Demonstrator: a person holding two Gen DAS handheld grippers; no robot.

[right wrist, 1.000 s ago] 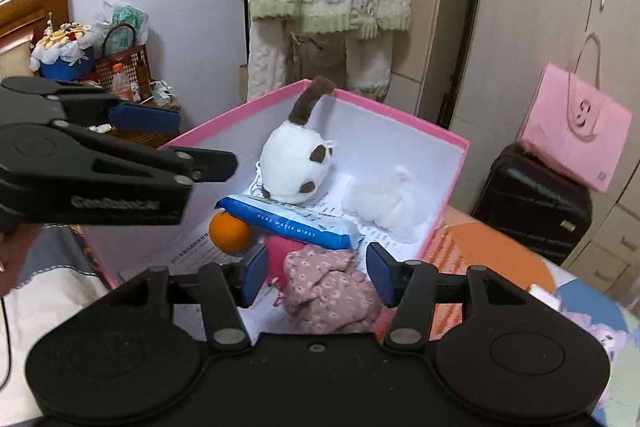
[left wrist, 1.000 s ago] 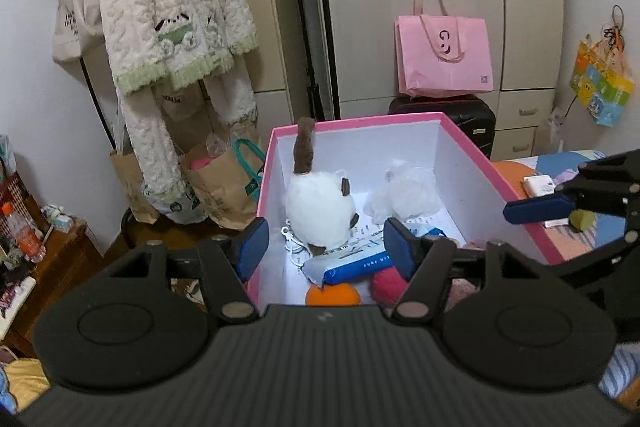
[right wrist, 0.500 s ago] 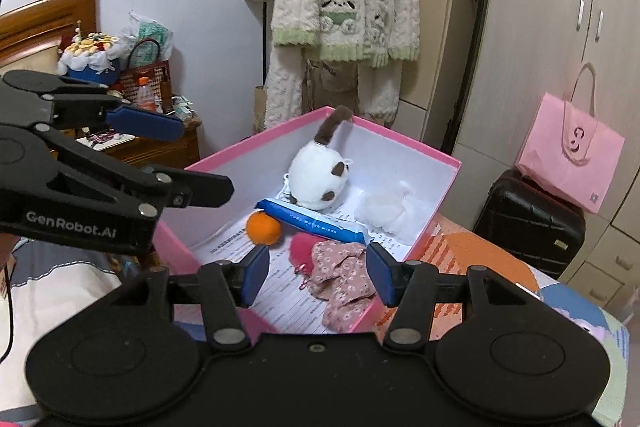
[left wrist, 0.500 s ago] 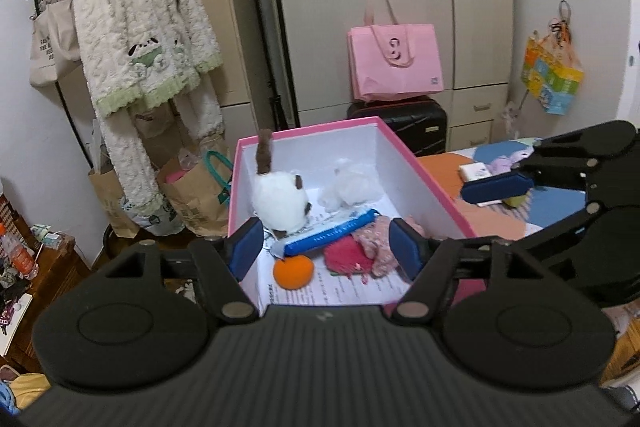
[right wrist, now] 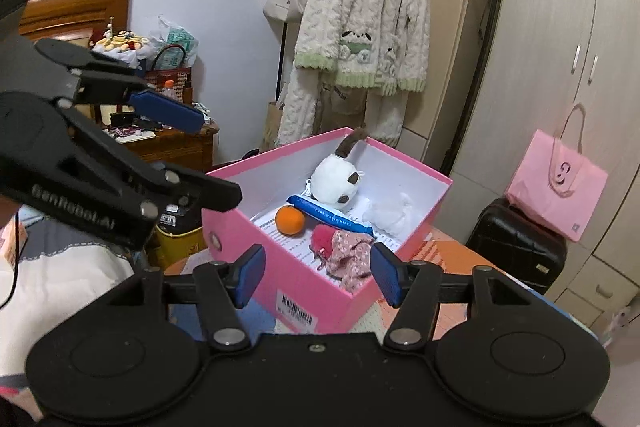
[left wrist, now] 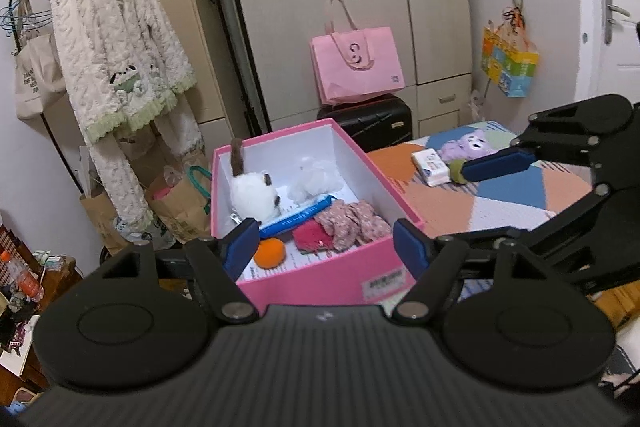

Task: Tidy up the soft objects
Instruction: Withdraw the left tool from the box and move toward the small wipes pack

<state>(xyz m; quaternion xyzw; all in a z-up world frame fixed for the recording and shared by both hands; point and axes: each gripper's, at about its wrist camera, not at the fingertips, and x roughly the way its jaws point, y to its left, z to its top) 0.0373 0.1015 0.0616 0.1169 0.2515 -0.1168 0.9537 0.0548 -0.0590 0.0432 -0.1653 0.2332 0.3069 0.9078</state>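
Both the left gripper (left wrist: 320, 243) and right gripper (right wrist: 316, 275) are empty, jaws opening. The pink box (left wrist: 320, 279) sits near the bed edge; a careless nudge could tip it.

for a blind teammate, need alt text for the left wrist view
An open pink box on a bed holds a white plush cat, an orange ball and floral cloth. The empty left claw is opening in front.
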